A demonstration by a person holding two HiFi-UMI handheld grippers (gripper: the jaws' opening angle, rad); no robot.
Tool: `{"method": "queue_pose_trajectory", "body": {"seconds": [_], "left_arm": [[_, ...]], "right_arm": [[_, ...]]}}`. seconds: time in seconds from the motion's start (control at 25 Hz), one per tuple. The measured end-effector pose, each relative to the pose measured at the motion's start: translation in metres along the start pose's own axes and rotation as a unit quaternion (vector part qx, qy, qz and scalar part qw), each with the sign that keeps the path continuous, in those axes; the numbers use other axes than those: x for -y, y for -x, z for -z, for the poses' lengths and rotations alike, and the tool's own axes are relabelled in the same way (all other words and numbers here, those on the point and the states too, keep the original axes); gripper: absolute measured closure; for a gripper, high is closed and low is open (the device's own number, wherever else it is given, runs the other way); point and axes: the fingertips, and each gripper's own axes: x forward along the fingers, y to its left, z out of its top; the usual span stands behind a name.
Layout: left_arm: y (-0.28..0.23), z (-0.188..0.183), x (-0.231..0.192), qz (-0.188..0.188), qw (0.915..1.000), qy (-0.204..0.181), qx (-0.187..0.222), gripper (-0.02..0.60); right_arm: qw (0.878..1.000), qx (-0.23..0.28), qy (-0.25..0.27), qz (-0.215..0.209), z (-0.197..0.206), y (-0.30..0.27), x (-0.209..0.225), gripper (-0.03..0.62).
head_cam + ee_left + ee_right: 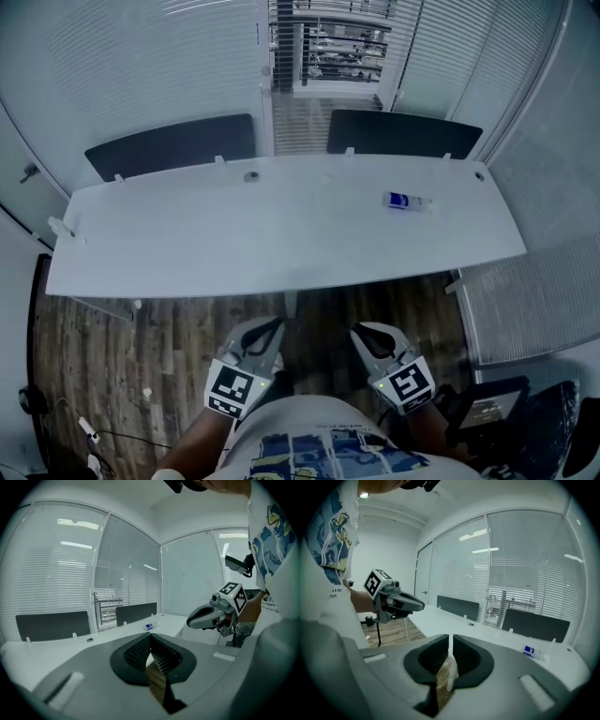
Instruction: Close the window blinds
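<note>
Near waist, left gripper (265,330) and right gripper (366,336) held low, both closed, empty: likely idle, task not begun. Blinds (328,42) beyond desk (281,234), middle slats open.

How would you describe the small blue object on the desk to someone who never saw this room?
Find the long white desk by the blinds. Toward its right end lies a small item with a blue label, the only coloured thing on it.
</note>
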Motion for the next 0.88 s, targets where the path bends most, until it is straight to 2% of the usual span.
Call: {"method": "queue_pose_trajectory", "body": {"seconds": [0.12,0.24,0.48,0.68,0.88], "left_arm": [[-0.015,-0.008,-0.031,0.004,1.0,-0.005,0.003,0.575],[-0.03,-0.013,-0.063,0.003,0.9999,-0.012,0.002,0.575],[-0.063,-0.017,-0.119,0.013,0.9995,-0.029,-0.005,0.569],[-0.09,-0.017,-0.146,0.015,0.9991,-0.034,-0.019,0.563],[-0.127,-0.029,-0.181,-0.003,0.9989,-0.041,-0.022,0.558]], "right_arm": [[1.0,-0.002,0.014,0.003,-0.017,-0.03,0.014,0.577],[1.0,0.007,-0.006,0.012,-0.035,-0.058,0.03,0.577],[1.0,0.001,-0.005,0.021,-0.05,-0.112,0.057,0.577],[1.0,-0.009,-0.015,0.02,-0.059,-0.133,0.071,0.577],[0.999,-0.02,-0.031,0.019,-0.062,-0.151,0.107,0.577]]}}
